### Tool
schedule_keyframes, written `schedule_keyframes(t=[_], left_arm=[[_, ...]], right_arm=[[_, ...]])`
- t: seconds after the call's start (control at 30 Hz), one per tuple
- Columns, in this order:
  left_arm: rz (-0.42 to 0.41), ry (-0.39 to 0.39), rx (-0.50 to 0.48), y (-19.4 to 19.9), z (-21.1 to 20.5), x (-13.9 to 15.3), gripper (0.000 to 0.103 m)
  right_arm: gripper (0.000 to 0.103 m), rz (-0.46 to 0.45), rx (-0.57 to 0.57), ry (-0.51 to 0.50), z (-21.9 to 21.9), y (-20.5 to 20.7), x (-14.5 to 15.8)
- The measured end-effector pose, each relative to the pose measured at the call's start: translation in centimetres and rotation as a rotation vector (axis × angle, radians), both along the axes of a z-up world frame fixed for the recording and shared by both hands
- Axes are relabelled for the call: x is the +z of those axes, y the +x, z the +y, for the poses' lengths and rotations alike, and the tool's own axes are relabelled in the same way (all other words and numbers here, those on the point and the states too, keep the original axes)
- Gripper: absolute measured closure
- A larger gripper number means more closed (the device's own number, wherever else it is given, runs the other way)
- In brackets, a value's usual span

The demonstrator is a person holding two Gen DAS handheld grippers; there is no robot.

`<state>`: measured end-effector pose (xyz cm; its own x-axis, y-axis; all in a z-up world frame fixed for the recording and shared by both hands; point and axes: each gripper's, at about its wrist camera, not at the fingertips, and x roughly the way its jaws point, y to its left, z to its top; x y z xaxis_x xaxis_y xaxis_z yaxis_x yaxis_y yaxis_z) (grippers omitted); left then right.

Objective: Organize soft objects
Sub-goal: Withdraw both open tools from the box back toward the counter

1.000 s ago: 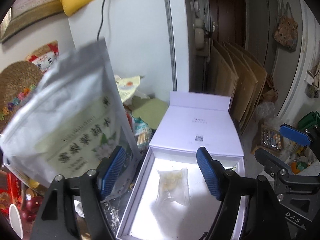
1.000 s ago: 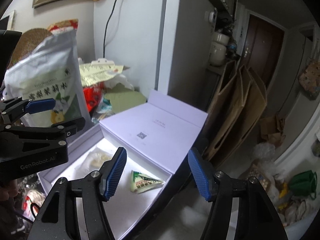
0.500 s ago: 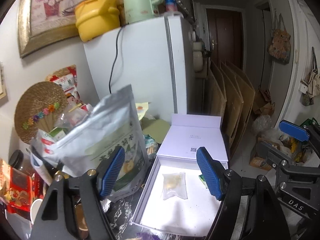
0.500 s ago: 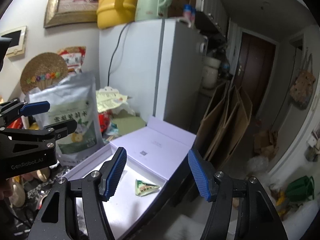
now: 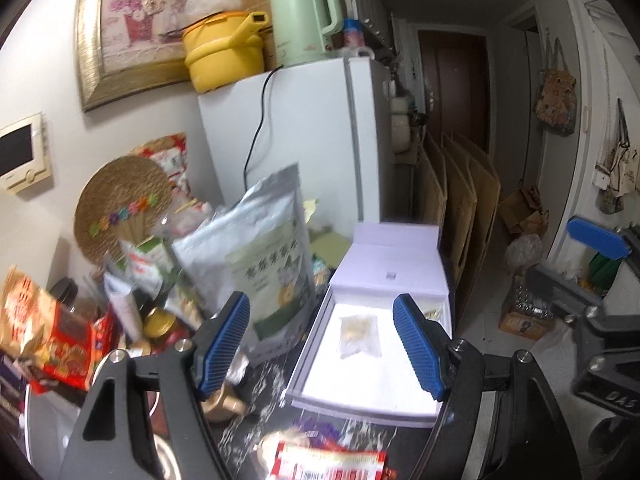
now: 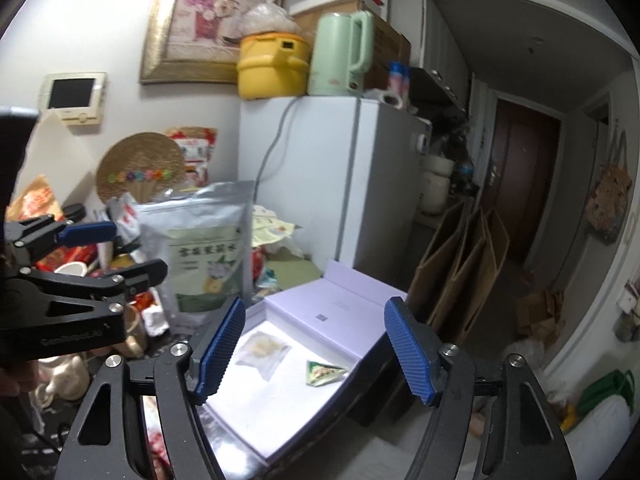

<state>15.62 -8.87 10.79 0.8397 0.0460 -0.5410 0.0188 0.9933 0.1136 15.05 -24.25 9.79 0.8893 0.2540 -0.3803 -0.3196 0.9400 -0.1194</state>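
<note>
An open white box (image 5: 320, 364) with its lid flipped back sits on the cluttered table; it also shows in the right wrist view (image 6: 280, 432). Inside lie a clear soft packet (image 5: 358, 336) (image 6: 262, 354) and a small green triangular packet (image 6: 322, 372). A silver pouch with a green label (image 5: 272, 272) (image 6: 204, 256) stands upright left of the box. My left gripper (image 5: 320, 346) is open and empty, above and short of the box. My right gripper (image 6: 314, 354) is open and empty, also back from the box.
Snack bags (image 5: 44, 336), jars and a woven fan (image 5: 120, 204) crowd the table's left. A red packet (image 5: 328, 460) lies at the near edge. A white fridge (image 5: 312, 140) stands behind. Cardboard sheets (image 5: 460, 216) lean to the right of the fridge.
Both grippers have pulled back and up from the box, so it looks smaller and farther. The silver pouch now stands apart from my left gripper. The packets in the box have not moved.
</note>
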Motion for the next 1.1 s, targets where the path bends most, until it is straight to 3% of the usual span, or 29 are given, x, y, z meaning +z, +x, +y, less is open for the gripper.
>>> schedule_keyframes(t=[0.2, 0.67, 1.1], left_arm=[[0.05, -0.017, 0.031, -2.8, 0.9, -2.0, 0.029], [0.164, -0.09, 0.052, -8.7, 2.1, -7.3, 0.029], [0.282, -0.16, 0.038, -11.2, 2.5, -12.8, 0.029]], right_arm=[[0.029, 0.019, 0.069, 0.0, 0.9, -3.4, -1.2], [0.029, 0.158, 0.181, 0.029, 2.6, -9.0, -7.8], [0.029, 0.299, 0.148, 0.056, 1.9, -9.9, -14.2]])
